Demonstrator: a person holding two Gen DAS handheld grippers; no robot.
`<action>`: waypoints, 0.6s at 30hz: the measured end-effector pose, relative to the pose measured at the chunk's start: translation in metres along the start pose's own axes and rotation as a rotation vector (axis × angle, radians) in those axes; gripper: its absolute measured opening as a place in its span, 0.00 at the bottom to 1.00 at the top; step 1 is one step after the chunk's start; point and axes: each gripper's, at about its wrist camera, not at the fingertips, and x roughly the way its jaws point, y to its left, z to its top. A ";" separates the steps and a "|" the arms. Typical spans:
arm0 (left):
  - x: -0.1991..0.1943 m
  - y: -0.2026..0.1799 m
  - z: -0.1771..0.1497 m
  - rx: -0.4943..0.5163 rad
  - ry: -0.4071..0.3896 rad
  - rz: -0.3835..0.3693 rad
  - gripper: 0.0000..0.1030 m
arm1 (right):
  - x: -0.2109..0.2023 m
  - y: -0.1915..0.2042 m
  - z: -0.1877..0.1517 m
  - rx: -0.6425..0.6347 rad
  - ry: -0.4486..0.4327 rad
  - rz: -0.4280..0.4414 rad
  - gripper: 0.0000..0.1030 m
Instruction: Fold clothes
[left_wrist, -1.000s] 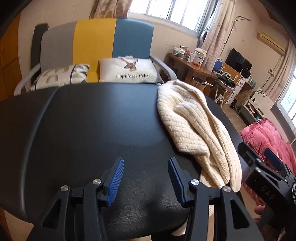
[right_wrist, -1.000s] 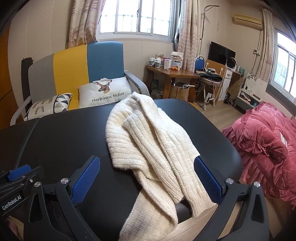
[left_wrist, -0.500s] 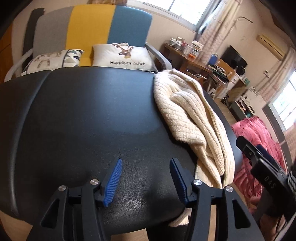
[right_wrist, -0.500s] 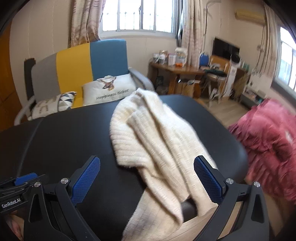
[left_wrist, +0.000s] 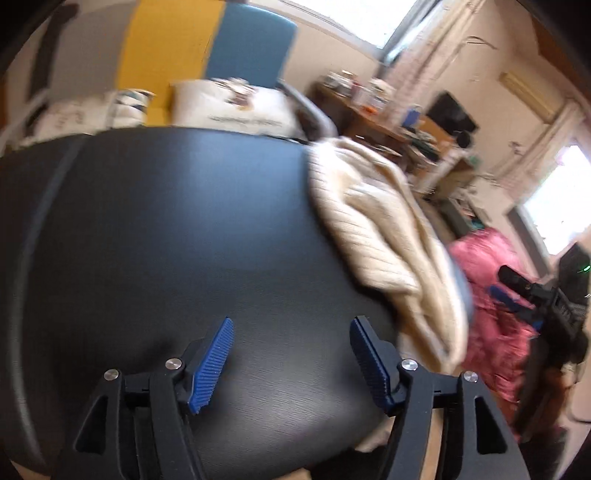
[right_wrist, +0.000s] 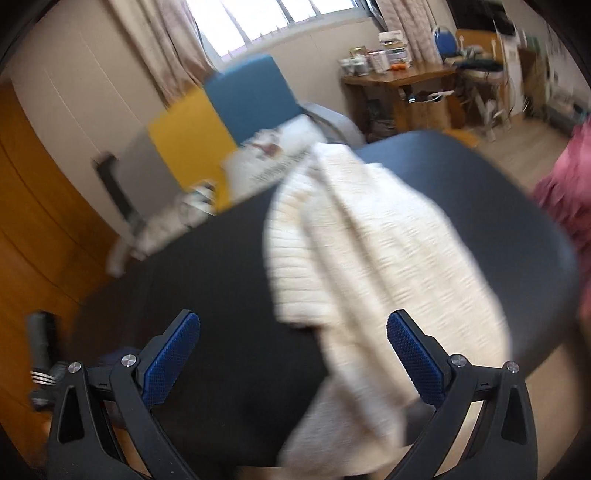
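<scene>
Sweater (right_wrist: 373, 266) bunched at right of table (right_wrist: 229, 295), long axis near-to-far. Right tongs (right_wrist: 291, 354) nearer, open, empty; left tongs (left_wrist: 290, 360) open, empty.

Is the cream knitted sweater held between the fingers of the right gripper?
No: the right gripper is open and empty, and the cream knitted sweater lies loose on the black table beyond it.

cream ribbed sweater (right_wrist: 373, 258), black table (left_wrist: 155, 236) — blue-padded tools, pink bedding (left_wrist: 487, 295)
</scene>
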 end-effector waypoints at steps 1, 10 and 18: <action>0.001 0.005 0.000 -0.004 -0.003 0.026 0.65 | 0.003 0.001 0.006 -0.032 0.006 -0.052 1.00; 0.012 0.074 -0.021 -0.139 0.044 0.096 0.65 | 0.058 0.040 0.045 -0.349 -0.012 -0.345 1.00; 0.020 0.051 -0.013 -0.112 0.060 -0.065 0.65 | 0.151 -0.026 0.029 -0.333 0.269 -0.576 1.00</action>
